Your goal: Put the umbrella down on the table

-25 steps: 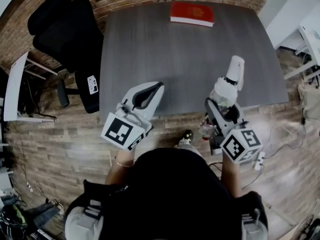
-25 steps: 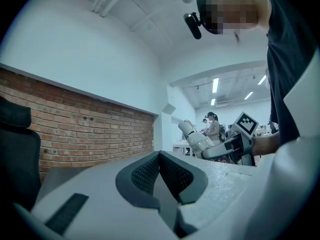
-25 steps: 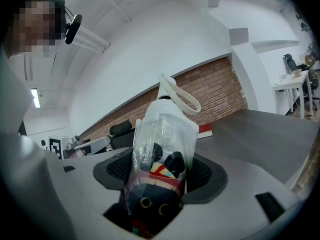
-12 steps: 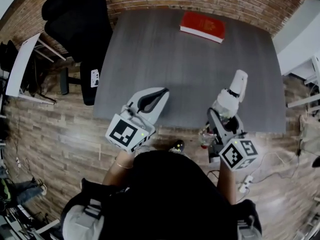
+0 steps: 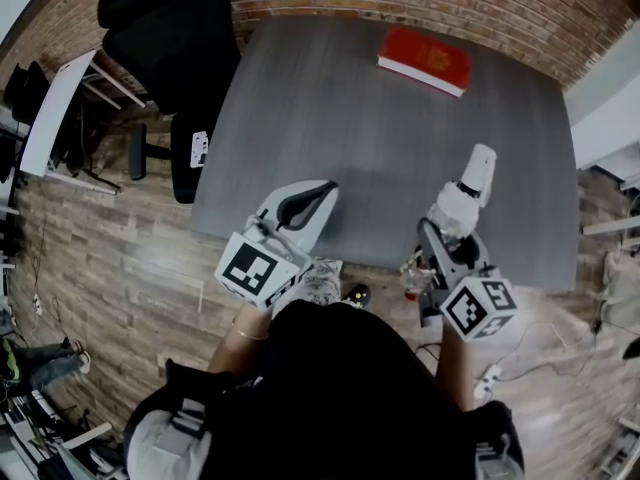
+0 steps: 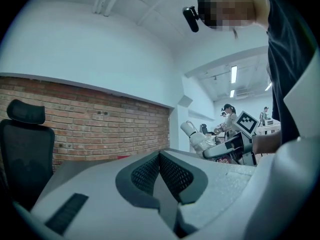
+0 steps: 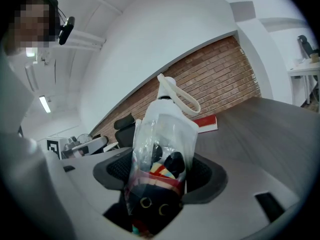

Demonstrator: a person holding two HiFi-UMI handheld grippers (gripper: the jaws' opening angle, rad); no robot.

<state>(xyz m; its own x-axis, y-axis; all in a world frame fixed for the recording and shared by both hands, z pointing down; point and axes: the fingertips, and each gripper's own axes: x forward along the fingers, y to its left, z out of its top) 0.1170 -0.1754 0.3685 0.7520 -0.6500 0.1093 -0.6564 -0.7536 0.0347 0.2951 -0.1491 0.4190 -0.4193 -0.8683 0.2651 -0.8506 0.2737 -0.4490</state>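
Note:
The folded umbrella (image 7: 162,149) is in a clear plastic sleeve, with a white handle and loop at its far end. My right gripper (image 7: 162,173) is shut on its dark lower part. In the head view the umbrella (image 5: 458,200) points away from me over the grey table's (image 5: 350,118) near edge, with the right gripper (image 5: 447,226) behind it. My left gripper (image 5: 320,188) is shut and empty, its tips just over the same edge further left. The left gripper view shows its own tips (image 6: 159,156) pressed together and the umbrella (image 6: 197,140) off to the right.
A red book (image 5: 424,60) lies at the table's far side, near the brick wall. A black office chair (image 5: 170,38) stands at the table's left end, with a white desk (image 5: 55,118) beyond it. Cables run over the wooden floor at the right.
The head view has swung, so the table and book sit further right and lower. Both grippers have shifted slightly down in the picture. The umbrella stays in the right gripper.

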